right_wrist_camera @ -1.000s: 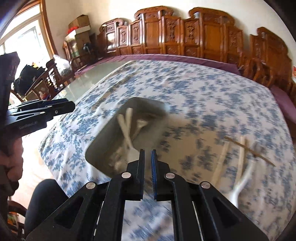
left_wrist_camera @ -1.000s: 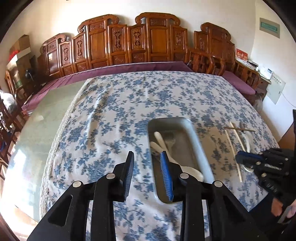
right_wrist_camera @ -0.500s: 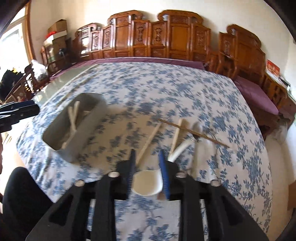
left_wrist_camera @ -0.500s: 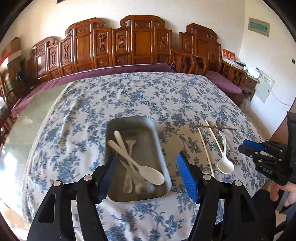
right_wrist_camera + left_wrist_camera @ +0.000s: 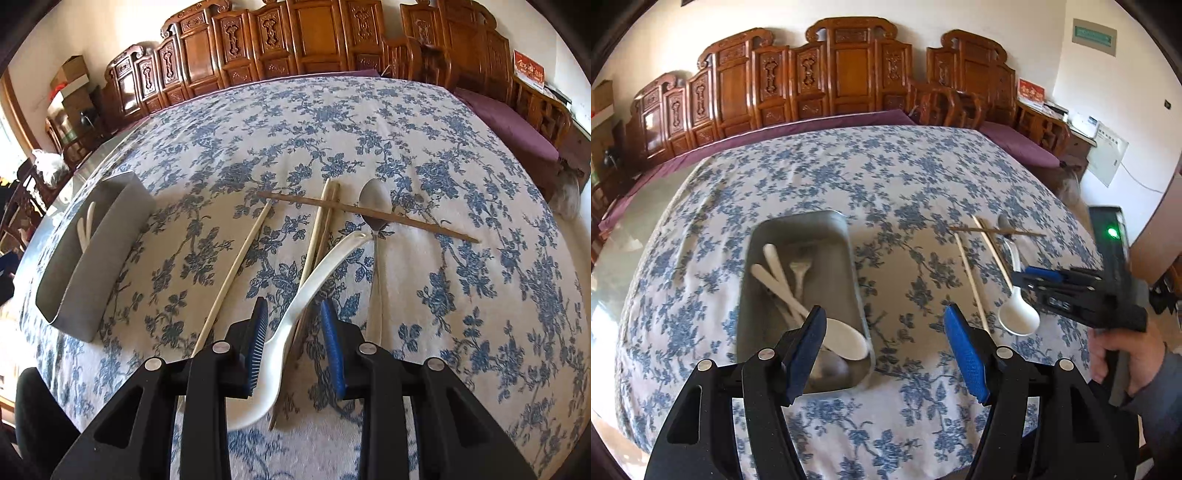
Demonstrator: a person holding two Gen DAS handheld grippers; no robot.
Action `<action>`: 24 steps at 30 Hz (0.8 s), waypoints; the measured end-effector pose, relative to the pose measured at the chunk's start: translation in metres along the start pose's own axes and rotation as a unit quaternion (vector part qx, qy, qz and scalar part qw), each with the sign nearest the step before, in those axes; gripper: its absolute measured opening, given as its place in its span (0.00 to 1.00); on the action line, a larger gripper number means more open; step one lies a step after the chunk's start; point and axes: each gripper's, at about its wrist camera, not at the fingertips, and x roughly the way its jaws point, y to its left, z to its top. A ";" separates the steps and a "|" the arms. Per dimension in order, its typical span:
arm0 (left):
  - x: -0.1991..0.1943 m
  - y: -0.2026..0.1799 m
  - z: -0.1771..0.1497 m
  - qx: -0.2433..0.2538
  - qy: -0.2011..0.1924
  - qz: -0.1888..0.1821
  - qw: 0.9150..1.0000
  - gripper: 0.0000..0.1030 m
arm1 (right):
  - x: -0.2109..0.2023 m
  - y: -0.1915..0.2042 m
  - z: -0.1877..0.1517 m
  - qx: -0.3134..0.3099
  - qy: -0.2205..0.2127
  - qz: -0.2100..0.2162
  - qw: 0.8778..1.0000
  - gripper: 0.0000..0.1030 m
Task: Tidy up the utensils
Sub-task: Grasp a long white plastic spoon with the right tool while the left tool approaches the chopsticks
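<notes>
White ceramic spoon [image 5: 306, 291] lies between the right gripper [image 5: 295, 347] pads, handle pointing away. Jaws part-open, straddling the handle just above the bowl; pads don't look pressed on it, so not gripped. Jaws have just been opening.

Left gripper [image 5: 886, 354] is spread wide, holding nothing, hovering over the near right corner of the grey tray [image 5: 849, 236] and the tablecloth [image 5: 480, 147] beside it. Tray already holds white spoons and a fork.

Risks:
- Dark chopstick [image 5: 325, 236] runs right alongside the spoon handle and partly under it, inside the jaw span. Closing here likely pinches both, or flicks the stick.
- Handle is glossy and curved; a grip this near the bowl is tail-heavy and could swivel or slip in the pads.
- Metal spoon [image 5: 375, 206] sits just right of the right pad, with a brown chopstick [image 5: 369, 214] lying across it and the pair of sticks. Dragging the spoon could disturb the pile.
- Pale chopstick [image 5: 236, 269] lies near the left pad; could get nudged.
</notes>
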 end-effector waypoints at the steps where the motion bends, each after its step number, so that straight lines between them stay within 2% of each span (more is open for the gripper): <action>1: 0.002 -0.003 -0.001 0.003 0.003 -0.001 1.000 0.61 | 0.004 0.000 0.000 0.000 0.008 0.001 1.000 0.31; 2: 0.006 -0.006 -0.001 0.006 0.006 -0.003 1.000 0.61 | 0.007 0.001 -0.001 -0.003 0.013 -0.002 1.000 0.30; 3: 0.009 -0.009 -0.002 0.009 0.010 -0.005 1.000 0.61 | 0.008 0.001 -0.001 -0.005 0.017 -0.001 1.000 0.24; 7: 0.019 -0.018 -0.005 0.016 0.019 -0.009 1.000 0.61 | 0.002 0.001 -0.004 -0.009 0.018 0.015 1.000 0.09; 9: 0.024 -0.022 -0.006 0.020 0.024 -0.010 0.999 0.61 | -0.005 -0.001 -0.005 -0.007 0.016 0.023 1.000 0.05; 16: 0.042 -0.040 -0.005 0.031 0.037 -0.014 0.999 0.61 | -0.039 -0.001 -0.007 -0.015 -0.002 0.054 0.998 0.04; 21: 0.060 -0.057 -0.001 0.039 0.042 -0.017 0.998 0.61 | -0.050 -0.002 -0.010 -0.040 -0.012 0.038 0.998 0.04; 24: 0.073 -0.066 0.003 0.043 0.046 -0.020 0.998 0.61 | -0.050 -0.014 -0.009 -0.029 -0.011 0.038 0.999 0.04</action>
